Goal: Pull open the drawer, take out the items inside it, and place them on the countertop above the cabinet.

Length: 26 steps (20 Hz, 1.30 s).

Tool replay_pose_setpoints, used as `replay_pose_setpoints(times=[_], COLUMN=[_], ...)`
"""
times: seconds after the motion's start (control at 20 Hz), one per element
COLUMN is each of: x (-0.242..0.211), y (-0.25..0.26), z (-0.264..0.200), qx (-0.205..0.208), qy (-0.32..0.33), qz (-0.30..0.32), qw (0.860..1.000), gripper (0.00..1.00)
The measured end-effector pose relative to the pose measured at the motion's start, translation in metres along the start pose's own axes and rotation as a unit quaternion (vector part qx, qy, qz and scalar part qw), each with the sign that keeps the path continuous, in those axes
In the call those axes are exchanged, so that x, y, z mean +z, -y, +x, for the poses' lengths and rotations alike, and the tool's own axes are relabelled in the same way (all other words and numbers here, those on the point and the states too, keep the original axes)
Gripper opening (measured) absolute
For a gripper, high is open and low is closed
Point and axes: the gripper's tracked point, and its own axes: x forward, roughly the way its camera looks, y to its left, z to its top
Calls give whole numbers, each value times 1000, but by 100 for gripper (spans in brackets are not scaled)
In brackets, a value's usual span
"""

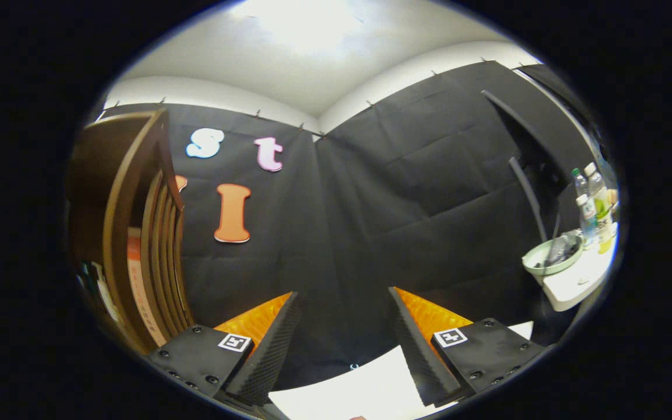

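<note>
While the gripper [343, 303] points at the black cloth wall [406, 192], its fingers stand wide apart with nothing between them.

Below the fingers lies a white countertop [365, 388]. Left of the fingers stands a brown wooden cabinet [132, 233]; whether its drawer is open I cannot tell. Far right, a green bowl [552, 259] and bottles [592, 210] sit on a white shelf [575, 286].

Glossy brown wooden cabinet [120, 233]; matt creased cloth wall [406, 192]; clear plastic bottles [590, 216].
</note>
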Motion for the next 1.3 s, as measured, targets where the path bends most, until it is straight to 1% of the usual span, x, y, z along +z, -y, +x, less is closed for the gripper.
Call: replay_pose_setpoints(times=[0.05,0.15,0.2,0.3,0.4,0.45,0.55,0.65,0.7,0.8,0.95,1.0,1.05,1.1,1.2,1.3], x=[11,22,21,26,34,38,39,40,37,22,0,-15,-30,-42,-37,-22], y=[-12,-43,-59,-101,-146,-163,-187,-209,-224,-264,-301,-304,-305,-313,-328,-337], z=[-25,-76,-97,-138,-174,-189,-211,-247,-265,-298,-337,-351,-371,-385,-390,-383], qx=[-3,12,27,73,125,142,161,168,178,225,264,268,277,289,305,316], qy=[-10,-34,-47,-63,-72,-73,-76,-65,-61,-69,-67,-92,-125,-141,-117,-98], qz=[16,22,20,22,30,24,6,9,14,-8,-48,-51,-47,-38,-22,-28], qw=[1000,999,998,995,989,987,984,984,982,972,961,958,952,946,945,943], gripper=[98,98,98,98,98,98,98,98,98,98,98,98,98,98,98,98])
